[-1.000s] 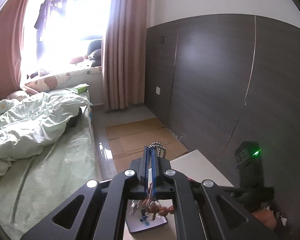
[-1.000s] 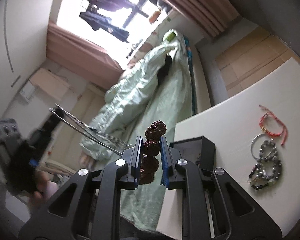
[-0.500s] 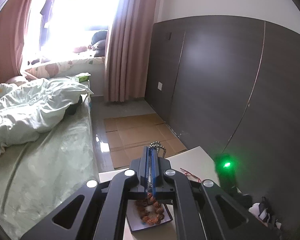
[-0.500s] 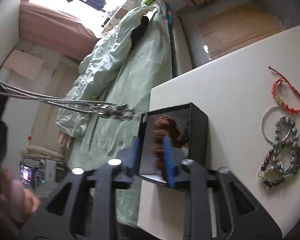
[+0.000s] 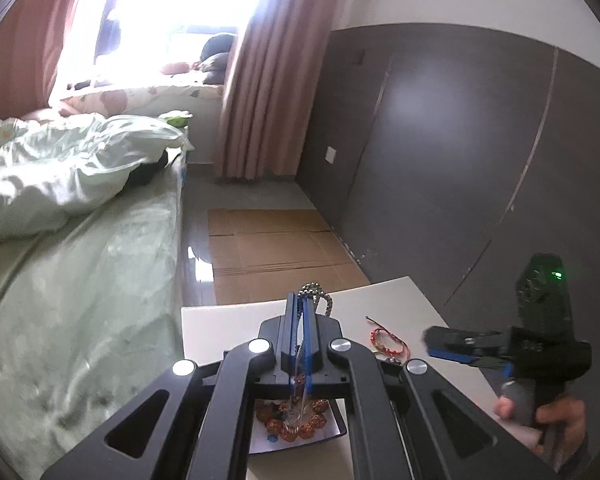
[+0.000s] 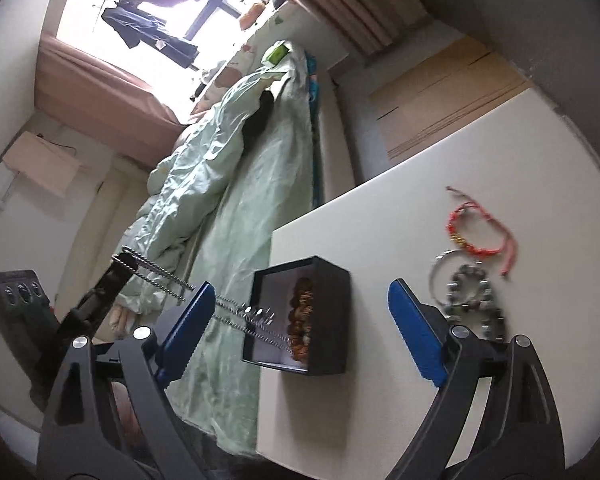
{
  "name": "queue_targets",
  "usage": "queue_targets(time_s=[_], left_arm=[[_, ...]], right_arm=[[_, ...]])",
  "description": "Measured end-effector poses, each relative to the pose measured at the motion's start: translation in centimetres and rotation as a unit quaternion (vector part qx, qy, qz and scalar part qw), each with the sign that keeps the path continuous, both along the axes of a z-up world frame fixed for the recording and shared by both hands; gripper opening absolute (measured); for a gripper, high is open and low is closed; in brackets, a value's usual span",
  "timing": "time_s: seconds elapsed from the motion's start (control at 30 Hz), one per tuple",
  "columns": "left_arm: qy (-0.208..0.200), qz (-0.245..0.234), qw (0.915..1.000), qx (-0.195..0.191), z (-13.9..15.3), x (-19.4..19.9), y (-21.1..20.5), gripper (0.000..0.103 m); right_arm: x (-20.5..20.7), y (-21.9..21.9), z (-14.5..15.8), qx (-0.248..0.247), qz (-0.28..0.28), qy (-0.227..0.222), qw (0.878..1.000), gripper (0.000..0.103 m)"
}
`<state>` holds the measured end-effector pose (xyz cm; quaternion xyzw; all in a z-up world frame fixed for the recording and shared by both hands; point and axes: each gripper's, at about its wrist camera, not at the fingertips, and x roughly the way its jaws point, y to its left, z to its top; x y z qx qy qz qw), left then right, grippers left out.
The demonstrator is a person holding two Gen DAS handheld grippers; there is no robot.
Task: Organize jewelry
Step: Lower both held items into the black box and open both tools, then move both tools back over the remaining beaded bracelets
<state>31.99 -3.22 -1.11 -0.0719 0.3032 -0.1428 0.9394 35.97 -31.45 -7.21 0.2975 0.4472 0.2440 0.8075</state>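
Observation:
My left gripper (image 5: 300, 308) is shut on a silver bead chain (image 5: 318, 294), which hangs down into a black box (image 6: 332, 280) on the white table (image 6: 420, 208). The chain (image 6: 236, 312) also shows in the right wrist view, stretched from the left gripper to the box. A brown bead bracelet (image 6: 302, 316) lies in the box; it shows below the left gripper too (image 5: 300, 426). My right gripper (image 6: 300, 312) is open and empty, just in front of the box. A red cord bracelet (image 6: 476, 232), a silver bangle (image 6: 440, 268) and a grey bead bracelet (image 6: 474, 300) lie to the right.
A bed with a green quilt (image 5: 60, 200) runs along the table's left side. A dark wall panel (image 5: 440, 160) stands behind the table on the right. Flat cardboard (image 5: 276, 244) lies on the floor beyond the table's far edge.
My right gripper has opened and let the brown bead bracelet drop into the box, then drawn back. My left gripper has come over the box with the chain.

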Motion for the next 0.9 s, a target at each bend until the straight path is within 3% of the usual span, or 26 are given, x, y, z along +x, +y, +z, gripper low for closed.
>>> queue_targets(time_s=[0.2,0.37,0.5,0.8,0.83,0.9], left_arm=[[-0.004,0.022,0.9993,0.029,-1.5,0.2,0.1,0.001],[-0.035,0.034,0.9988,0.005,0.1,-0.4,1.4,0.0],[-0.035,0.033,0.9988,-0.004,0.4,-0.2,2.0,0.0],[0.034,0.022,0.999,0.019,-3.0,0.8,1.1,0.002],[0.042,0.02,0.9987,0.022,-3.4,1.0,0.9,0.008],[0.053,0.027,0.9977,0.034,-4.2,1.1,0.5,0.045]], right_arm=[[-0.6,-2.4,-0.5,-0.01,-0.019,0.008,1.0,0.088],[-0.9,-3.3,-0.9,-0.022,-0.028,0.013,0.999,0.088],[-1.1,-3.2,-1.3,-0.025,-0.029,0.018,0.999,0.088],[-1.2,-3.1,-1.1,-0.031,-0.021,0.017,0.999,0.088],[-1.2,-3.3,-1.1,-0.03,-0.024,0.018,0.999,0.088],[-1.2,-4.0,-1.2,-0.026,-0.03,0.022,0.999,0.088]])
